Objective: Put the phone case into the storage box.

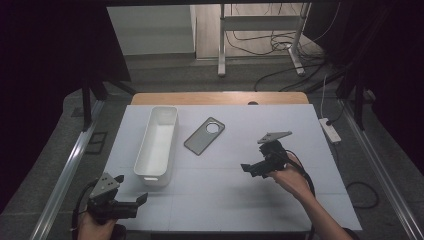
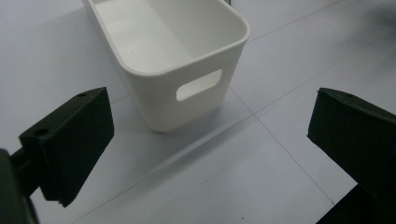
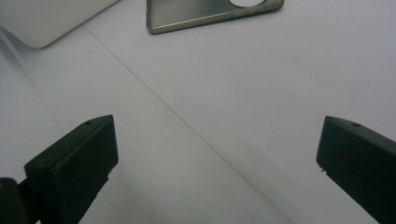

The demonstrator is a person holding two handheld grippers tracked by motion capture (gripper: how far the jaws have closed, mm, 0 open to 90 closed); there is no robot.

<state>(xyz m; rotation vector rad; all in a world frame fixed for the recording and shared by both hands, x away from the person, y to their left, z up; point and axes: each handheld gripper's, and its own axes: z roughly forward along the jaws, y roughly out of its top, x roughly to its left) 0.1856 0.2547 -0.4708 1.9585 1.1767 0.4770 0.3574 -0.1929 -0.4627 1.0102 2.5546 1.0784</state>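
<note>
Two grippers, both with jaws apart, holding nothing.
The left gripper (image 1: 131, 201) faces the white bin (image 1: 158, 145); the right gripper (image 1: 254, 168) faces the phone case (image 1: 204, 135).

A: Where's the storage bin (image 1: 157, 145) on the table (image 1: 300, 200)?
B: Left half, lengthwise front-to-back. Far end near the back edge, near end w/ the handle slot roughly mid-depth.
A: And the phone case (image 1: 204, 135)?
B: Just right of the bin, apart from it, lying flat & angled, behind table centre. Camera hole end toward the back edge.
A: Grippers?
B: Left gripper (image 1: 131, 201) by the front-left corner, in front of the bin's near end; the left gripper view has that end just beyond the jaws. Right gripper (image 1: 253, 168) over the right half, right of and in front of the case.
A: Beyond the back edge?
B: A metal stand (image 1: 260, 22) & cables (image 1: 280, 45) on the floor; power strip (image 1: 330, 130) off the right edge.
</note>
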